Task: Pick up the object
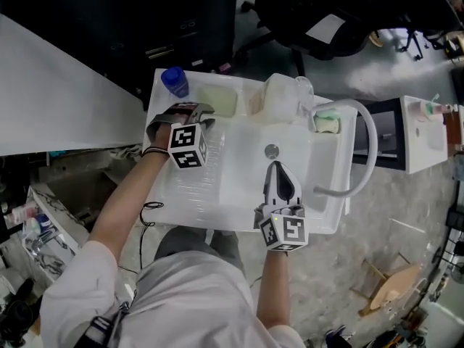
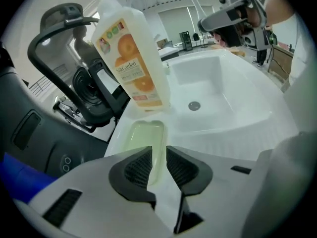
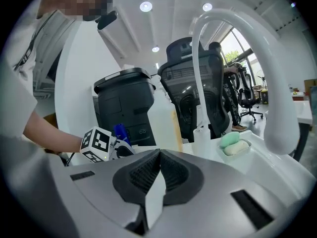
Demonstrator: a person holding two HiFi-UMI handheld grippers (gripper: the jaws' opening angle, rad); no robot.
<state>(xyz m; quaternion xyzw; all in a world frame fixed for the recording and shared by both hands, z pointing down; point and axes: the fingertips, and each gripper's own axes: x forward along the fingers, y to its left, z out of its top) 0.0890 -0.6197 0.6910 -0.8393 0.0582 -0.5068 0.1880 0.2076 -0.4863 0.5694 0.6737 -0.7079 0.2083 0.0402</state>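
Observation:
A pale green shallow tray [image 1: 217, 100] [image 2: 143, 143] lies on the white sink counter [image 1: 181, 194], left of the basin. My left gripper [image 1: 194, 114] [image 2: 158, 166] hovers just short of the tray, open by a narrow gap with nothing between the jaws. An orange-labelled detergent bottle [image 2: 131, 58] [image 1: 279, 96] stands behind the tray at the basin's back edge. My right gripper [image 1: 279, 183] [image 3: 159, 175] is shut and empty, held over the basin near the drain [image 1: 272, 151] [image 2: 194, 105].
A white curved faucet [image 1: 362, 143] [image 3: 233, 58] arches over the basin's right side, beside a dish with green and cream soaps [image 1: 327, 124] [image 3: 234, 144]. A blue-capped bottle [image 1: 175, 80] stands at the counter's back left corner. Office chairs and a black bin stand beyond.

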